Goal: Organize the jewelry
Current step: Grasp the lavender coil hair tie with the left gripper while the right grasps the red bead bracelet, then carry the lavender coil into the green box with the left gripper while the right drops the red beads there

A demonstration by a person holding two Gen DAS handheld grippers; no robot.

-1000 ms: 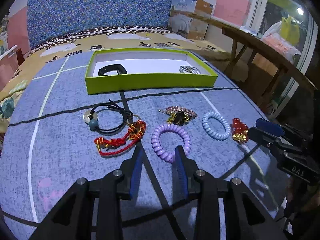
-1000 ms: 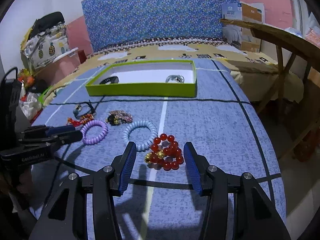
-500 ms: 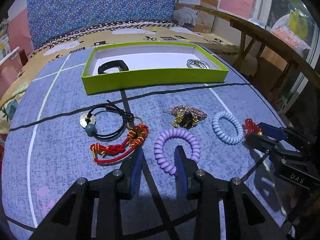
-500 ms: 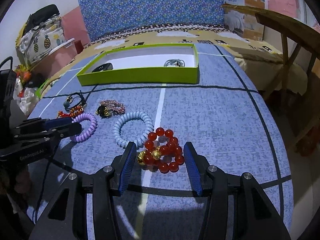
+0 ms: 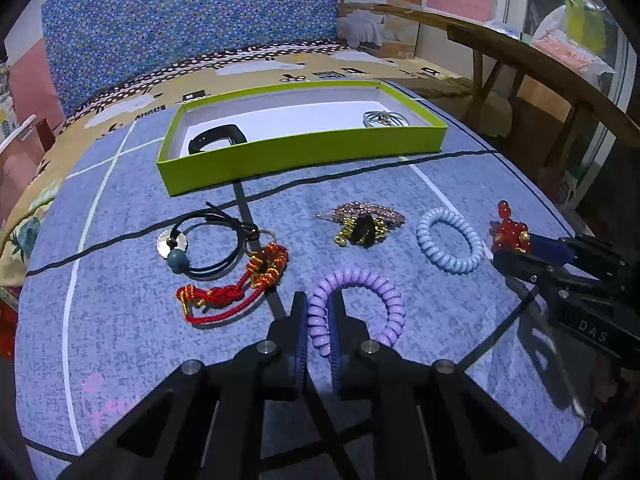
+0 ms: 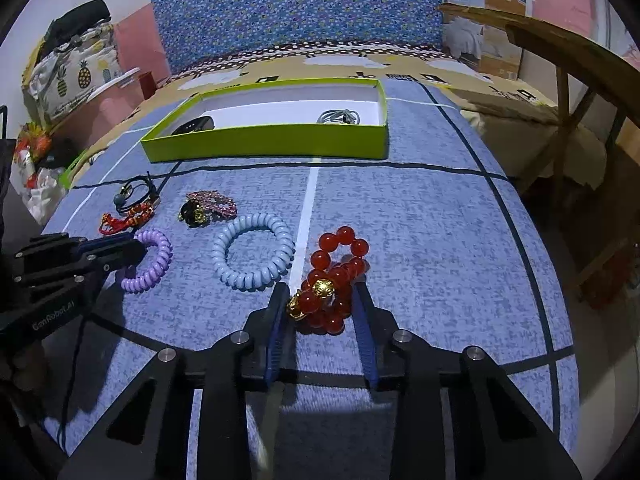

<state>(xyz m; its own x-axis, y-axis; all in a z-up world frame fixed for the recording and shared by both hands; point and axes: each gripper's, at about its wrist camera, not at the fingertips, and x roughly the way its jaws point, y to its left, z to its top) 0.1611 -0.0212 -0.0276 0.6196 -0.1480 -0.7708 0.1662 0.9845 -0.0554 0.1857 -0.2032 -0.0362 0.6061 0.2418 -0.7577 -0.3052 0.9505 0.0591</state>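
Left gripper: jaws just closed, clamped on the purple coil band lying on the blue cloth.
Right gripper: jaws just closing, pressing the red bead bracelet.
Green box: beyond both.

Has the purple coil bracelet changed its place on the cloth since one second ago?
No. The purple coil bracelet lies right of the red cord bracelet as before; only the left tool has just closed on it.
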